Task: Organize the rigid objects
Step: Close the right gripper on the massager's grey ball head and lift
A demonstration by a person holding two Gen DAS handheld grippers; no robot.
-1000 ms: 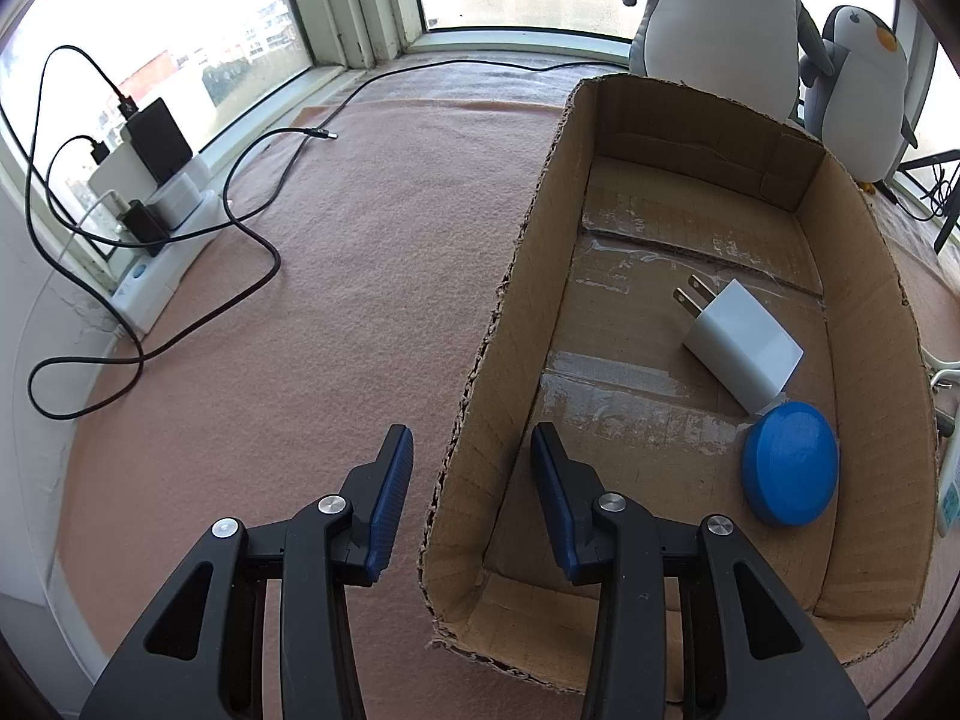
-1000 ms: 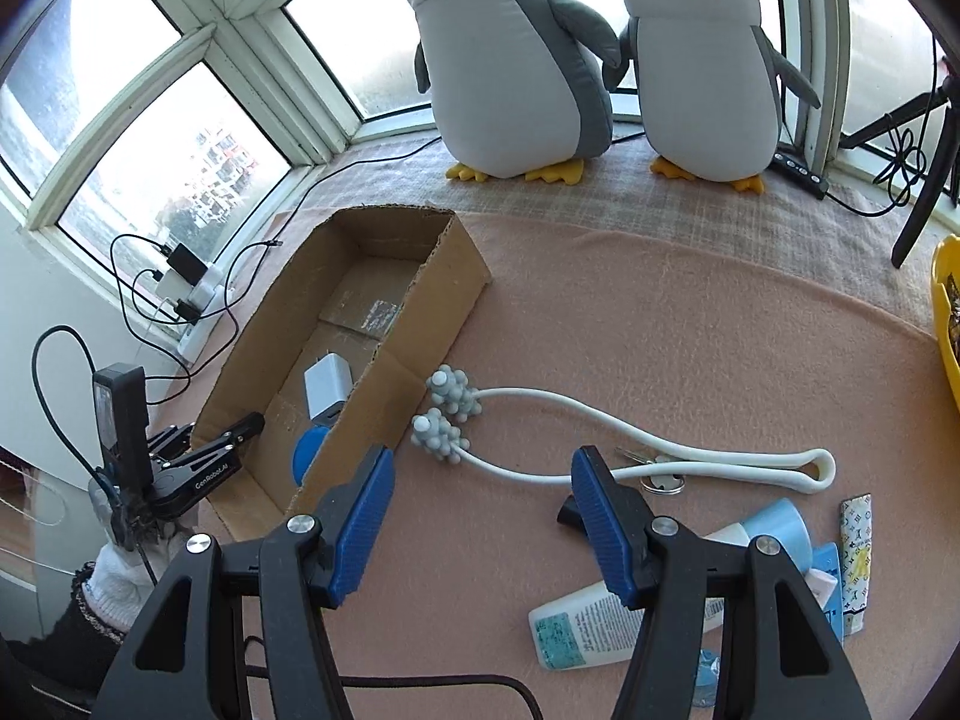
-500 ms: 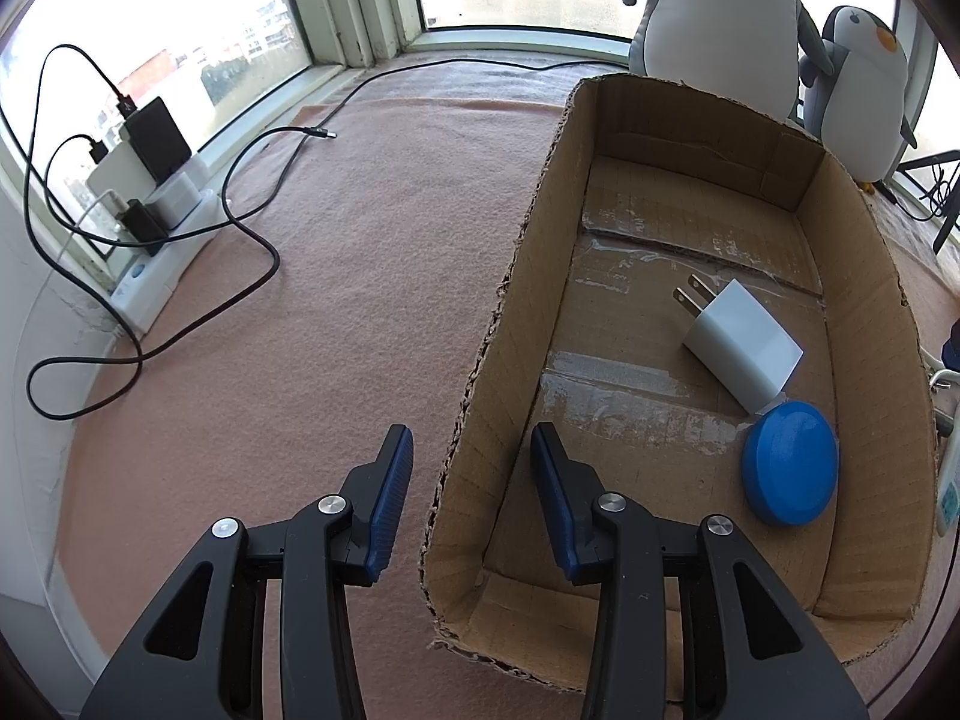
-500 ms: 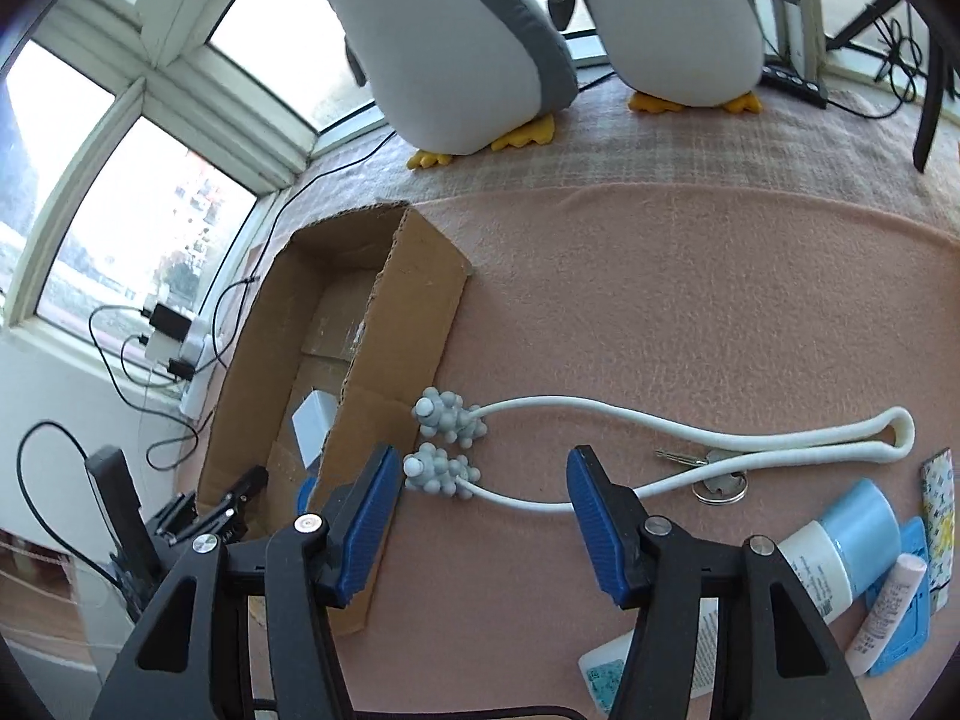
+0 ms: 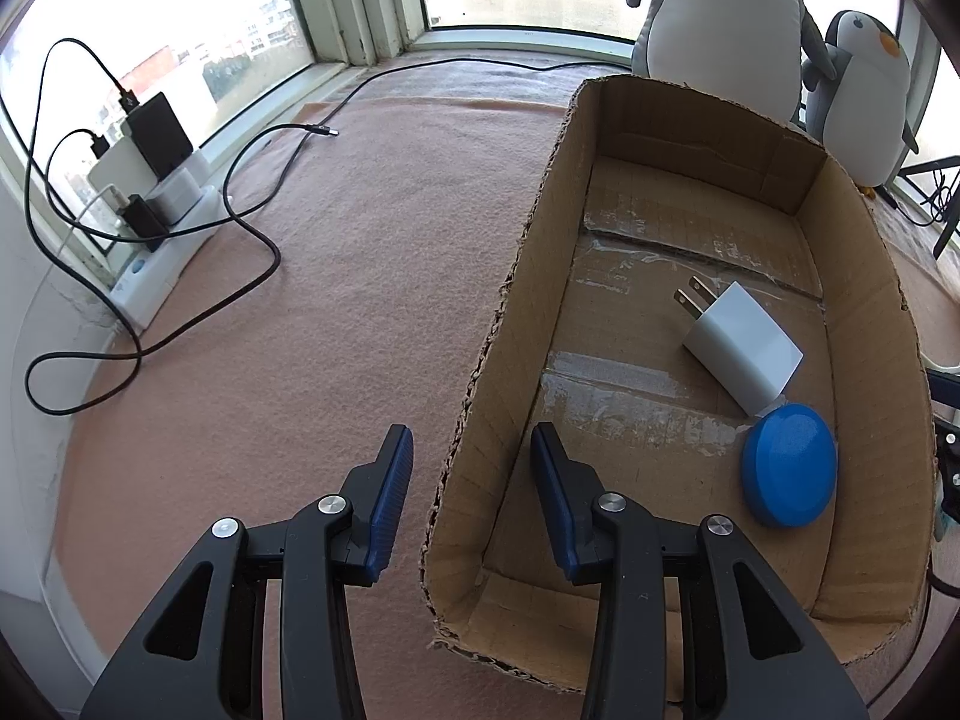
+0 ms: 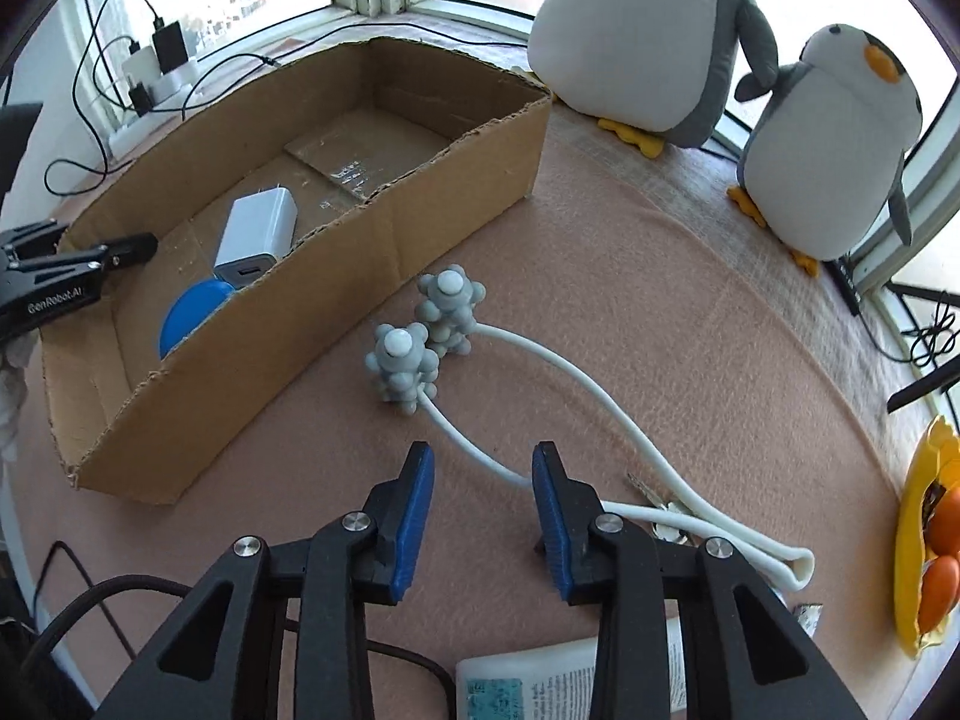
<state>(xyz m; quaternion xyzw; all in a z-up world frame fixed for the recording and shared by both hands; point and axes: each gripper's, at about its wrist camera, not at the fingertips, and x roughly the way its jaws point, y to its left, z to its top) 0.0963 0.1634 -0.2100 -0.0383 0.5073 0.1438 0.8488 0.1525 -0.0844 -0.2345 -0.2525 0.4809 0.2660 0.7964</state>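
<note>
An open cardboard box [image 5: 864,276] [image 6: 384,228] holds a white charger plug [image 5: 744,348] [image 6: 258,228] and a blue round disc [image 5: 789,474] [image 6: 192,312]. My left gripper [image 5: 471,456] hangs still with its jaws apart on either side of the box's left wall, not pressing it; it also shows as the left gripper [image 6: 144,243] at the box's near end. A massager with two grey knobbly balls [image 6: 420,348] and a white looped stem [image 6: 606,402] lies beside the box. My right gripper [image 6: 480,468] is closing, one stem strand lying between its tips, untouched.
Two plush penguins [image 6: 648,42] stand at the back by the window. A power strip with chargers and black cables [image 5: 150,204] lies at the left. A white bottle [image 6: 528,684] and keys [image 6: 660,519] lie near my right gripper. A yellow bowl [image 6: 918,546] sits at the right edge.
My right gripper has dropped toward the massager, rolled, and narrowed its jaws. The left gripper and the box's contents have not moved.
</note>
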